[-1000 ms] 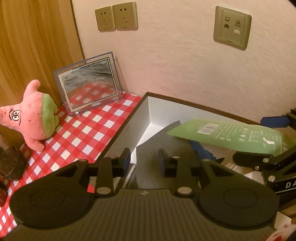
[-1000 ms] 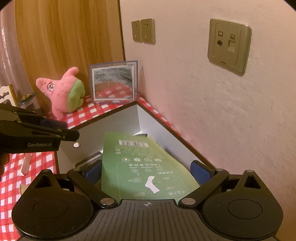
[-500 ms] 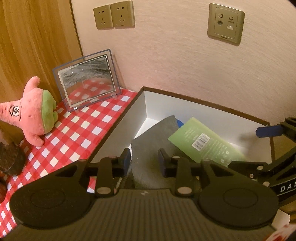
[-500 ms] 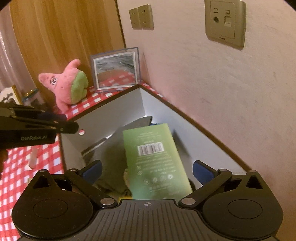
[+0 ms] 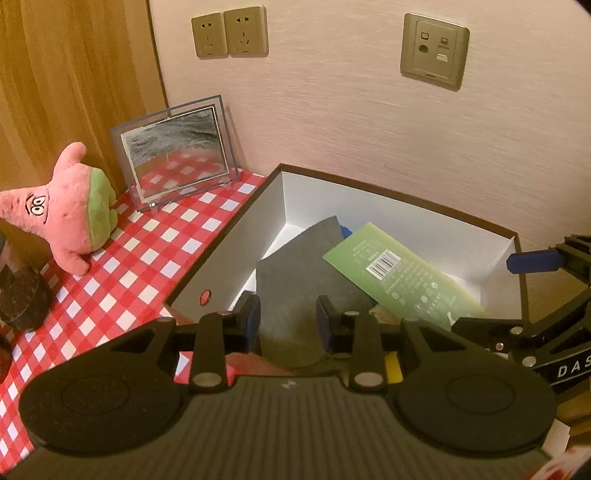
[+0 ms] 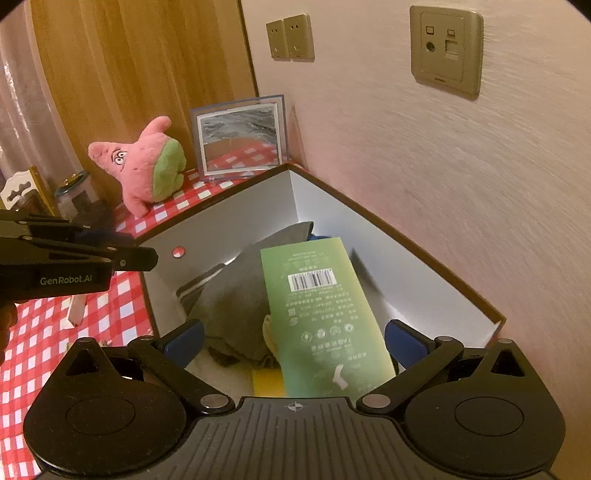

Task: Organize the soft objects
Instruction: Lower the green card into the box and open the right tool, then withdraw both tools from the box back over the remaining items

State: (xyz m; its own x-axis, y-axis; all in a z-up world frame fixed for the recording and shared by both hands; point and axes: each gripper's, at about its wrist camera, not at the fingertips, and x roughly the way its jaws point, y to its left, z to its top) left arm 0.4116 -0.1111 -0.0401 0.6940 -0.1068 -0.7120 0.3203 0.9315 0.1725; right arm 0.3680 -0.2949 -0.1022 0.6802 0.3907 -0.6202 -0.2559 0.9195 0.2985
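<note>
A white box with a dark brown rim sits on the counter, which wears a red and white checked cloth, and its far side is close to the pink wall. Inside the box lies a flat green packet with a barcode sticker and rows of tiny print too small to read, plus a little white sock picture near its bottom end. The packet leans on a gray folded cloth that has striped edges, and a bit of something yellow peeks out under them. A bit of blue shows behind the gray cloth in the far corner. The right claw hangs over the near end of the box with its blue-tipped fingers spread wide on both sides of the packet, holding nothing. The left claw hangs over the box too, its fingers a little apart and empty, with the gray cloth seen between them. The side of the left claw reads "GenRobot.AI", and the side of the right claw shows the letters "DAS". A pink starfish plush toy with green shorts stands on the checked cloth to the left of the box, beside a clear picture frame. Two power sockets and a data socket plate are on the wall.
</note>
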